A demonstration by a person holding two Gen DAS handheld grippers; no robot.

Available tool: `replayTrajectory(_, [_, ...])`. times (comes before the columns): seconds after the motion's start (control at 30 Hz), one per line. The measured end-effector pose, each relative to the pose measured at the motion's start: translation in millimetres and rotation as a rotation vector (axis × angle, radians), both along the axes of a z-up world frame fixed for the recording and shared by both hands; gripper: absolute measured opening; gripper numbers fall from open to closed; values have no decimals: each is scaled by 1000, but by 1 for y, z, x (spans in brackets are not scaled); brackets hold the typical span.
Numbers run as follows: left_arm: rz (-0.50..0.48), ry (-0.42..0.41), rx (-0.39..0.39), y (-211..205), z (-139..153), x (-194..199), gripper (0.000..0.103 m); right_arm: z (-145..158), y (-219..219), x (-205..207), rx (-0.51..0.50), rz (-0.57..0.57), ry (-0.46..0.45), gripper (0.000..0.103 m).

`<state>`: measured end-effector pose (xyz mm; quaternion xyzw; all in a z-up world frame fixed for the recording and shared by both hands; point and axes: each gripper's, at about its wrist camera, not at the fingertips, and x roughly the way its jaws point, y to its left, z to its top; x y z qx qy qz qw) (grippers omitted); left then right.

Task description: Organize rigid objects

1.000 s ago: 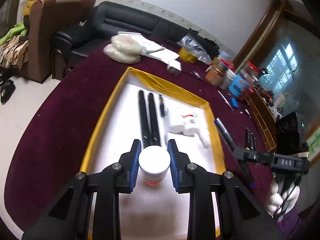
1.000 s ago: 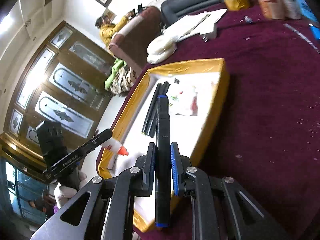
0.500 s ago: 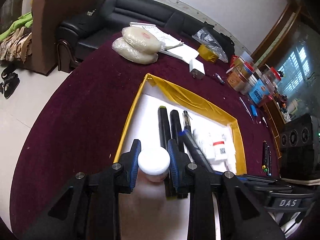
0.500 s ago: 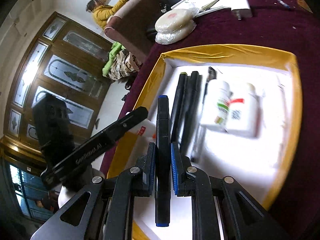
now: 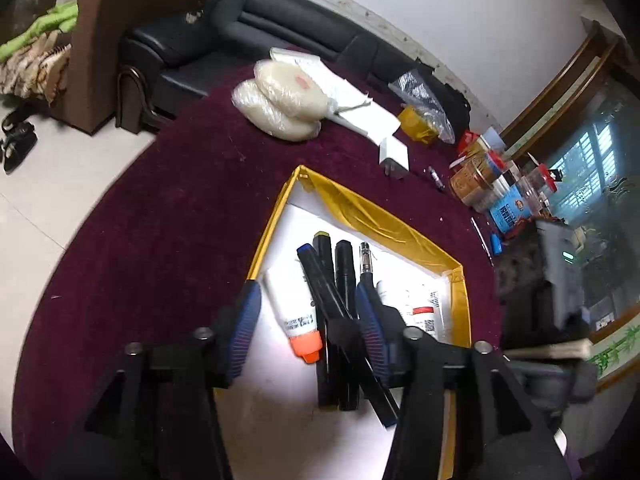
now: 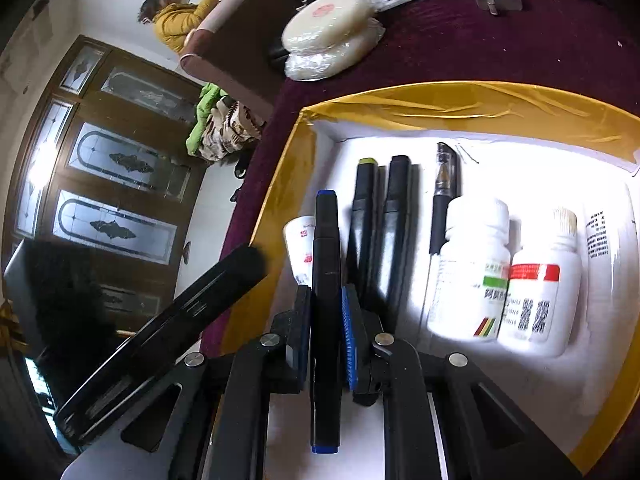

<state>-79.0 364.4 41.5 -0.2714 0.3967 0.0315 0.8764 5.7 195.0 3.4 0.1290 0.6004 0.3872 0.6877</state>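
A gold-rimmed white tray [image 5: 276, 216] [image 6: 280, 196] holds two black markers [image 5: 344, 280] [image 6: 394, 216], a pen [image 5: 366, 264] [image 6: 442, 196], two white pill bottles [image 6: 472, 264] and a white glue bottle with an orange cap [image 5: 294, 312] [image 6: 298, 240]. My left gripper [image 5: 308, 332] is open, its jaws on either side of the glue bottle lying in the tray. My right gripper [image 6: 326, 320] is shut on a black marker with blue ends [image 6: 326, 248] [image 5: 340, 320], held low over the tray beside the other markers.
The tray sits on a round table with a maroon cloth [image 5: 180, 208]. At the back lie bagged white discs [image 5: 280, 100], papers, a charger [image 5: 394, 156], tape and jars [image 5: 476, 176]. A sofa and armchair stand beyond.
My left gripper opened and let go of the glue bottle, which now lies in the tray. My right gripper brought the blue-ended marker over the tray, beside the black markers.
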Motion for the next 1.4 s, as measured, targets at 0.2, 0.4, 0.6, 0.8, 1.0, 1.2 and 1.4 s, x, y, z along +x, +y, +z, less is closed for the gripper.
replayTrajectory(0.2, [49, -139, -27, 4, 28, -47, 68, 3, 4, 0, -3, -3, -1, 14])
replayTrajectory(0.4, [86, -203, -72, 4, 38, -77, 74, 4, 16, -10, -11, 27, -24, 29])
replayTrajectory(0.6, [95, -215, -97, -11, 39, -86, 75, 33, -3, -23, -19, 42, -176, 31])
replayTrajectory(0.8, [18, -221, -76, -55, 43, -81, 75, 64, -84, -31, -16, -42, -331, 33])
replayTrajectory(1.0, [-102, -200, -57, -115, 43, -68, 75, 102, -200, -42, -119, -249, -584, 54])
replayTrajectory(1.2, [-241, -139, -45, -188, 34, -45, 75, 115, -333, -42, -282, -628, -795, 93])
replayTrajectory(1.4, [-377, -68, 0, -266, 24, -24, 75, 61, -434, 10, -241, -757, -462, 87])
